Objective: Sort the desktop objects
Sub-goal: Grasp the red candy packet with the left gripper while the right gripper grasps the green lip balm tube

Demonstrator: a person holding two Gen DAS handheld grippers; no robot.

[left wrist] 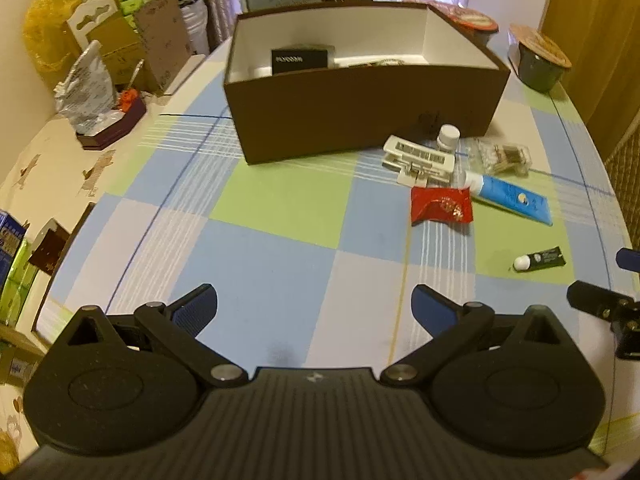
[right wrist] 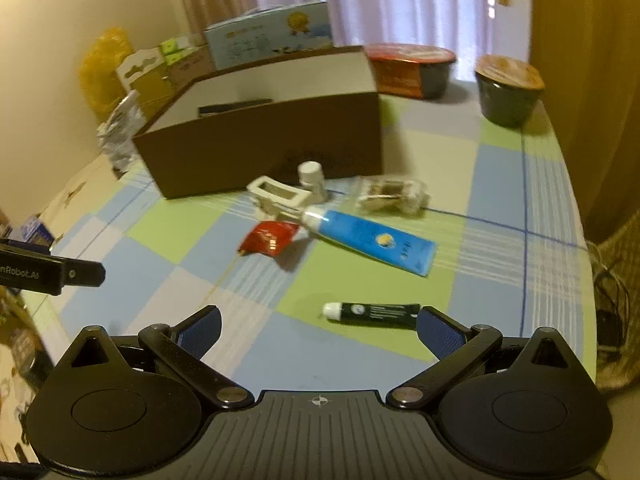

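Note:
A brown open box (left wrist: 360,112) (right wrist: 260,148) stands on the checked tablecloth, with a black item (left wrist: 300,60) inside. In front of it lie a white clip (left wrist: 420,158) (right wrist: 280,196), a small white bottle (left wrist: 447,136) (right wrist: 312,180), a clear packet (left wrist: 502,156) (right wrist: 390,194), a blue tube (left wrist: 512,198) (right wrist: 372,240), a red sachet (left wrist: 440,208) (right wrist: 268,238) and a small black tube (left wrist: 540,260) (right wrist: 374,312). My left gripper (left wrist: 314,304) is open and empty over the cloth. My right gripper (right wrist: 318,326) is open and empty, with the black tube just ahead of its right finger.
Two lidded bowls (right wrist: 412,70) (right wrist: 508,88) stand behind the box at the back right. Cartons, a foil bag (left wrist: 86,88) and a yellow bag (left wrist: 50,28) crowd the left side. The table edge curves away at the right.

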